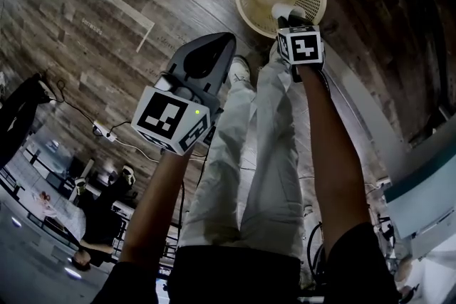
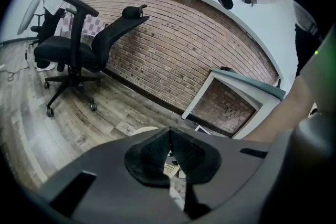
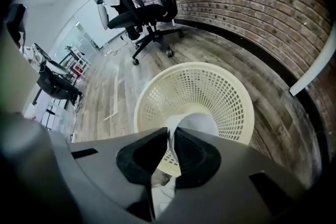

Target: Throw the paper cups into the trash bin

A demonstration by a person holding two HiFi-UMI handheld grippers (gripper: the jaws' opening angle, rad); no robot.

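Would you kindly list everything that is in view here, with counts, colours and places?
trash bin: one, cream mesh, on the wood floor near the brick wall
paper cup: one, white, squashed, over the bin
office chairs: at least two, black, across the floor
power strip: one, white, on the floor
trousers: one pair, pale, the person's legs
left tongs: grey, shut, empty
right tongs: grey, shut on the paper cup

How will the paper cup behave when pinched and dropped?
Probably soft: the cup looks flattened at its wall where the right hand-held gripper pinches it. Likely light, since a thin wall pinch carries it. Hanging over the bin, it should drop in, perhaps tumbling.
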